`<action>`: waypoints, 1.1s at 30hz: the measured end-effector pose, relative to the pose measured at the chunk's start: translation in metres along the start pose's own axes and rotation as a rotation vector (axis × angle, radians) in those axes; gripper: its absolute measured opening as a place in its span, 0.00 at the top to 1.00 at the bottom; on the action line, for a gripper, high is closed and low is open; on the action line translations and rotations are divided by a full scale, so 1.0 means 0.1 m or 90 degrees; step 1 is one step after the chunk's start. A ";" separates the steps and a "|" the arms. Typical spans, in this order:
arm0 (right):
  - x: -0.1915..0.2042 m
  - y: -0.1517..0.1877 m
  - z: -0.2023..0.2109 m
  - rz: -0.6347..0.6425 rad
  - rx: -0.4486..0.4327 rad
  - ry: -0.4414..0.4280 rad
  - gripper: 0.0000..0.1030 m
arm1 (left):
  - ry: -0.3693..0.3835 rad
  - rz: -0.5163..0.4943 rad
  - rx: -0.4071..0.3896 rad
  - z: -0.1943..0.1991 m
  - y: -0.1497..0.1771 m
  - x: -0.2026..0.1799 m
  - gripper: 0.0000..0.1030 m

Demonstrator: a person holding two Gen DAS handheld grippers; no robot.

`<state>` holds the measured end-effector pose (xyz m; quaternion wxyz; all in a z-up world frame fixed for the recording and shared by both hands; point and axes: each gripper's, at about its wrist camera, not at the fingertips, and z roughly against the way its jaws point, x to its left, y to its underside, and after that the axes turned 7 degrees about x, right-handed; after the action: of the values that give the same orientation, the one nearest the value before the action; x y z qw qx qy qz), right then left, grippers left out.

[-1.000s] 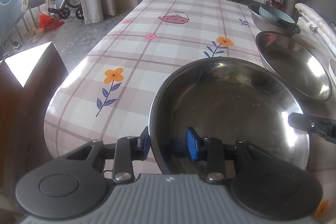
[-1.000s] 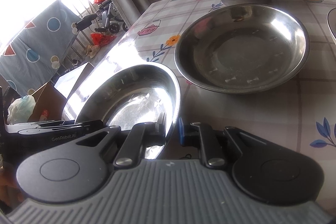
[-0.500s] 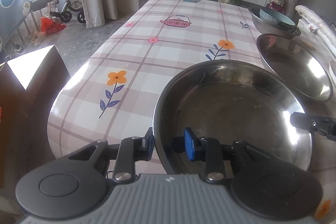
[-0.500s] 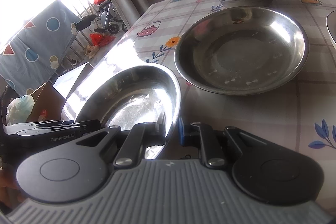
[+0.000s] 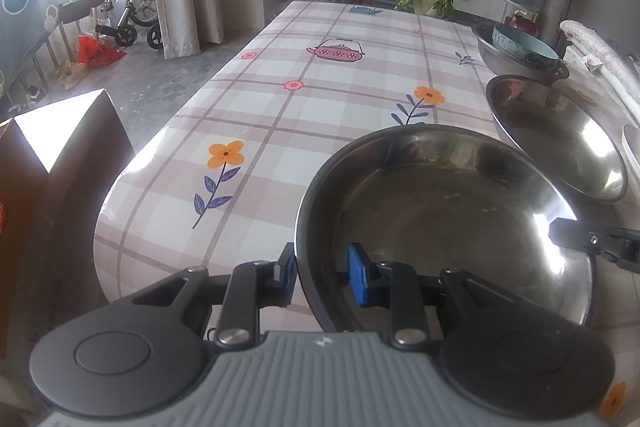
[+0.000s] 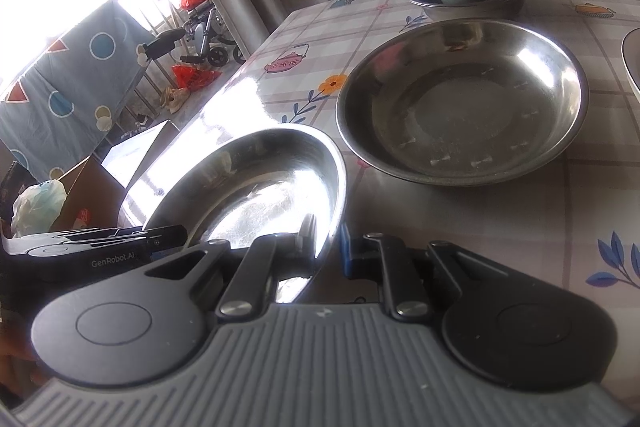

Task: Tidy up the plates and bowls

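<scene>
Both fingers (image 5: 362, 277) pinch steel basin (image 5: 440, 227) rim, level.

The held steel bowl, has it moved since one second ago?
Yes. The held steel bowl moved slightly toward the empty steel bowl beyond it.
</scene>
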<state>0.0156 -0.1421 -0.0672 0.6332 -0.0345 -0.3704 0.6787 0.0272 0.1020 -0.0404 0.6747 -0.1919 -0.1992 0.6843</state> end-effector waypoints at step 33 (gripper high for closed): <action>-0.03 0.02 -0.10 -0.011 0.008 -0.004 0.88 | 0.020 0.012 0.009 -0.14 -0.08 0.04 0.71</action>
<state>0.0197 -0.1403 -0.0766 0.6381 -0.0250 -0.3681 0.6758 0.0411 0.1064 -0.0482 0.6725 -0.1995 -0.1817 0.6891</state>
